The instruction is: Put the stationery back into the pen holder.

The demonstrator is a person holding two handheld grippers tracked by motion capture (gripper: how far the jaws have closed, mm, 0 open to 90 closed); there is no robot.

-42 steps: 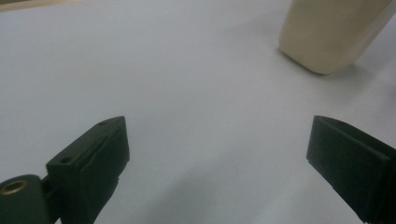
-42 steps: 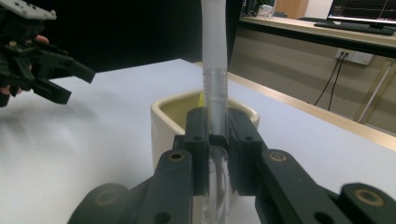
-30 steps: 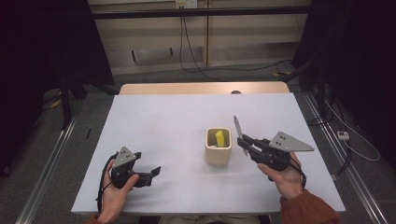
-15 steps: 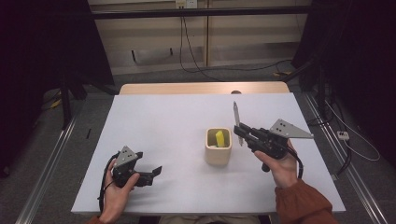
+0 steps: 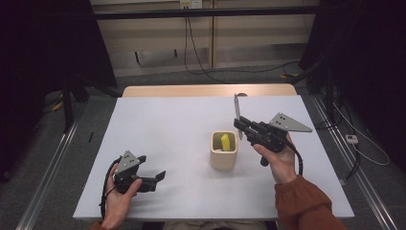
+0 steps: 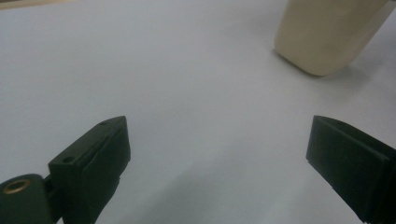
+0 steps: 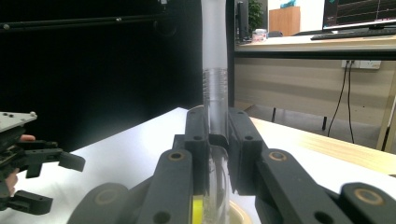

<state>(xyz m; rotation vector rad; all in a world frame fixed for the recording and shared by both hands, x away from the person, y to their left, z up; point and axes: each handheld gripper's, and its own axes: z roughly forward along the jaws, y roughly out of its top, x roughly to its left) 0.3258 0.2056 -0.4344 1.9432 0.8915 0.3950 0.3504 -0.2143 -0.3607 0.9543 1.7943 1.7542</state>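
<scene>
The right gripper [image 5: 238, 125] pinches a clear plastic tube [image 7: 214, 70] above the cream cup [image 5: 223, 158]; it could slip; the left gripper [image 5: 160, 175] rests, jaws wide apart.

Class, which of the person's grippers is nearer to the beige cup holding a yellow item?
Right. The right gripper, shut on a clear straw, hovers beside the beige cup; the left gripper rests farther away.

My right gripper [image 5: 238, 123] is black, with a flat grey three-cornered plate [image 5: 286, 123] on top. My left gripper [image 5: 160, 175] is black with a small grey plate too. A black cable [image 5: 106, 191] loops beside it. My jaws have round brass-ringed screw holes. My right arm wears a rust-red sleeve [image 5: 306, 203].
</scene>
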